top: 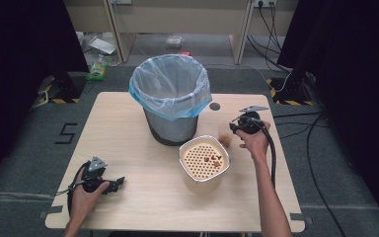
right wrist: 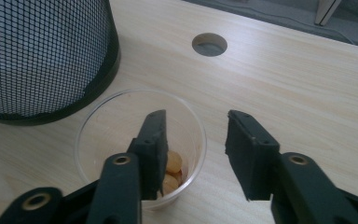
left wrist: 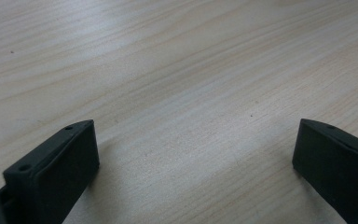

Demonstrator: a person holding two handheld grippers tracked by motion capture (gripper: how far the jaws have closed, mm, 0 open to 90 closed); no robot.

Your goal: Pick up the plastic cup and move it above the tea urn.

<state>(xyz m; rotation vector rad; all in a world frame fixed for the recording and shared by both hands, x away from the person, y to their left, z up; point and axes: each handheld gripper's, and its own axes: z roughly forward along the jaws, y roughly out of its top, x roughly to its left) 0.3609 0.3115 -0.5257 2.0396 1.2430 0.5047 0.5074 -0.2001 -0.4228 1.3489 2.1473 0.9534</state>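
Wooden counter [top: 128, 128] carries a lined bin [top: 170, 98] and a perforated strainer [top: 204, 160]. Right gripper [right wrist: 193, 140] straddles the rim of a clear cup [right wrist: 121, 116] just beside the strainer: one of its fingers [right wrist: 154, 144] sits inside, the other outside, not pinching. Left gripper [left wrist: 193, 149] rests near the front edge, fingers spread wide, nothing between.

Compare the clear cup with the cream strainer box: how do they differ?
The clear cup is round, see-through and small; the cream strainer box is squarish, opaque and bigger. The cup holds food pieces at its bottom, while the box carries a few brown bits on its holed top. One jaw of the right tool sits inside the cup; no tool is at the box. Both stand upright on the table.
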